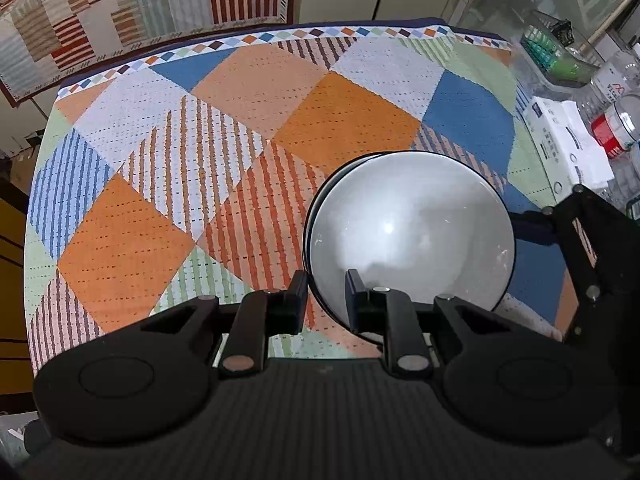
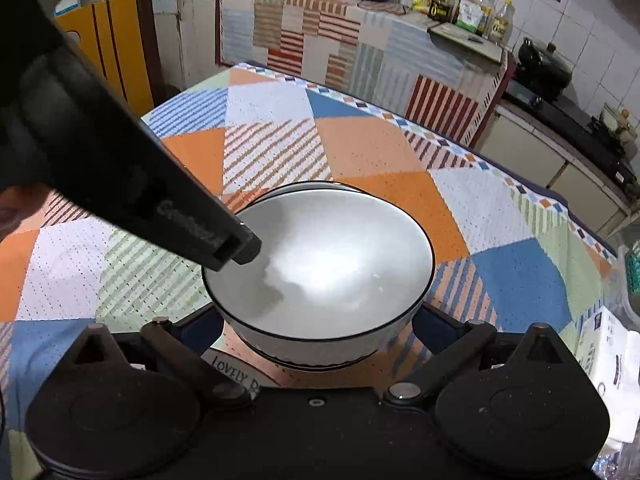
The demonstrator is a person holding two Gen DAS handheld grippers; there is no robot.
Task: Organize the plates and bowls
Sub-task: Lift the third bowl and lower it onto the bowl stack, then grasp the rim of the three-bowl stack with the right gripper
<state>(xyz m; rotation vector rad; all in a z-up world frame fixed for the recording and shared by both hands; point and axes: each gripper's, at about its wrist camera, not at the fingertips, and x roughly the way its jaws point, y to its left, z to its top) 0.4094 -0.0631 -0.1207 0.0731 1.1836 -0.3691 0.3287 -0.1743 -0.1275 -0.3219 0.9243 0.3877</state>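
A white bowl with a thin black rim [image 1: 412, 232] sits nested in a second like bowl, whose rim peeks out behind it. My left gripper [image 1: 326, 296] straddles the near rim, one finger outside and one inside, jaws closed on it. In the right wrist view the same bowl stack [image 2: 332, 264] sits over a plate [image 2: 236, 368] lettered "LOVELY". My right gripper [image 2: 316, 332] has its jaws spread wide on either side of the bowl's base, not touching it. The left gripper's finger [image 2: 236, 248] reaches over the bowl's left rim.
A patchwork cloth [image 1: 200, 160] covers the table. A white tissue pack [image 1: 568, 140], jars and a clear box stand along the table's right edge. A cloth-covered counter [image 2: 340, 40] with oil bottles and appliances lies beyond the far edge.
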